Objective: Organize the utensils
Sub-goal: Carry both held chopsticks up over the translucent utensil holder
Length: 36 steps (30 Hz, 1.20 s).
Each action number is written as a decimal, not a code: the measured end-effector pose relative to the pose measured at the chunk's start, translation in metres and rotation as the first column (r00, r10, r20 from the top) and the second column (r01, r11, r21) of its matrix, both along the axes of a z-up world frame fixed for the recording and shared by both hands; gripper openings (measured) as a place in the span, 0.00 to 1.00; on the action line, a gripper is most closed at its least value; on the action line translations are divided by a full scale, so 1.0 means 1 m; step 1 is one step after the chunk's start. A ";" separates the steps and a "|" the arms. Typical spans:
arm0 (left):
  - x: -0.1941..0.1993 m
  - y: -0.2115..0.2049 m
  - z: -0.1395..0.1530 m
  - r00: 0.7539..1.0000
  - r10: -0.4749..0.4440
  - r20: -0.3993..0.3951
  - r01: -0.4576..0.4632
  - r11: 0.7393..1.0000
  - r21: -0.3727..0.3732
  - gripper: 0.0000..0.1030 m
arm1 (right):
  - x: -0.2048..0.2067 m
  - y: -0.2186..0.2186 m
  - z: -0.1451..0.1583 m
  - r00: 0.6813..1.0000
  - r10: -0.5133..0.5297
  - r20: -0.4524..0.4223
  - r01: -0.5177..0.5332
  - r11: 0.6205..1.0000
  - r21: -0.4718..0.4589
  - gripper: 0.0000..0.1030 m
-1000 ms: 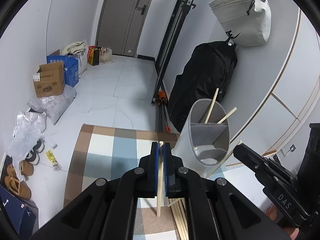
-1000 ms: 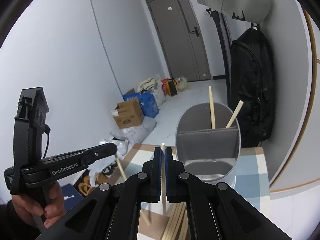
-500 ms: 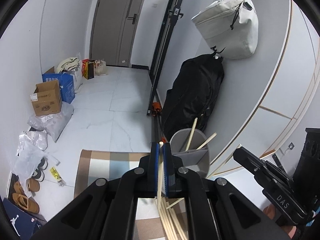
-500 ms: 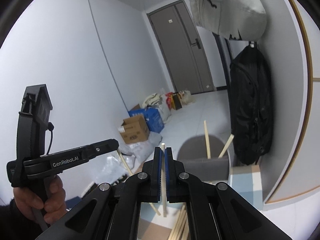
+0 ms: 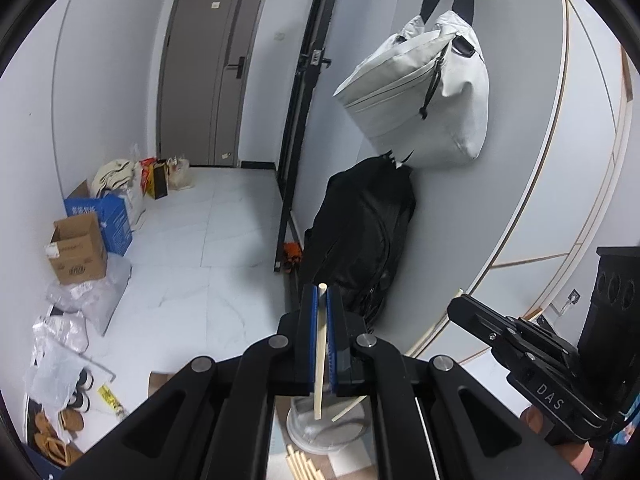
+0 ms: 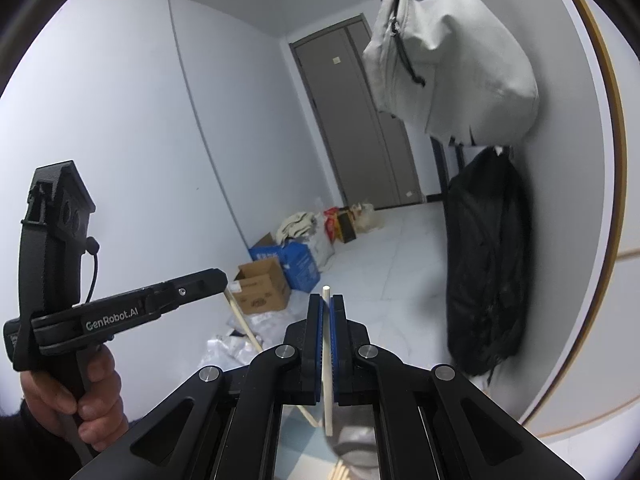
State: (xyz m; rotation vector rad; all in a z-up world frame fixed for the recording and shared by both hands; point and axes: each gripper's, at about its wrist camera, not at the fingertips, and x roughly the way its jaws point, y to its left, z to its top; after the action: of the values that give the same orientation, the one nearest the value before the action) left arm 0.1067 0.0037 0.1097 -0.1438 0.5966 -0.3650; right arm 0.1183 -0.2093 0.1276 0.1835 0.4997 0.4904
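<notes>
Chopsticks are the utensils in hand here, one in each gripper. Left gripper (image 5: 322, 336): blue pads pinched tight on a pale wooden chopstick (image 5: 320, 356), held close to upright, its top end just proud of the pads and its lower end hanging free below them. Right gripper (image 6: 327, 340): the same arrangement, pads pressed onto a second chopstick (image 6: 327, 364), also near vertical. The upright hold looks deliberate; a stick carried point-down can be dropped straight into an open-topped container.

That container, a grey utensil holder (image 5: 320, 428), stands on the floor rug (image 5: 352, 470) below the left gripper, near its far edge by the wall. It is largely hidden behind the gripper bodies. One chopstick already leans inside it (image 5: 349, 409). In the right wrist view only a grey sliver of the holder shows, under the tip of the held stick.

Loose chopsticks (image 5: 302, 466) lie in a bundle on the rug just in front of the holder, not yet sorted.

Both held sticks hang above the holder, not in it. Judgement: the step in hand is carrying a pair to the holder; each needs lowering into the opening before release. Risk: the opening is mostly out of sight, so a stick could catch the rim or bounce out.

A black bag (image 5: 360, 236) and a white bag (image 5: 424, 96) hang on the wall beyond, clear of the work.
</notes>
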 end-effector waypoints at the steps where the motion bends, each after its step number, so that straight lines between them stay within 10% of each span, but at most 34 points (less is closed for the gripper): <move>1: 0.003 -0.003 0.001 1.000 -0.005 0.002 0.005 1.000 0.000 0.01 | 0.002 -0.001 0.002 1.000 -0.004 0.003 0.004 1.000 -0.001 0.02; 36: 0.045 -0.024 -0.052 0.997 -0.024 -0.074 0.027 0.999 0.042 0.01 | 0.072 -0.009 -0.047 0.997 0.022 -0.070 -0.030 0.993 -0.110 0.02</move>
State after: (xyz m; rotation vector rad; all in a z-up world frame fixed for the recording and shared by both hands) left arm 0.1515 -0.0205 0.0576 -0.1089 0.6793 -0.3726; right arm 0.1904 -0.2181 0.0802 0.0872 0.5955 0.4817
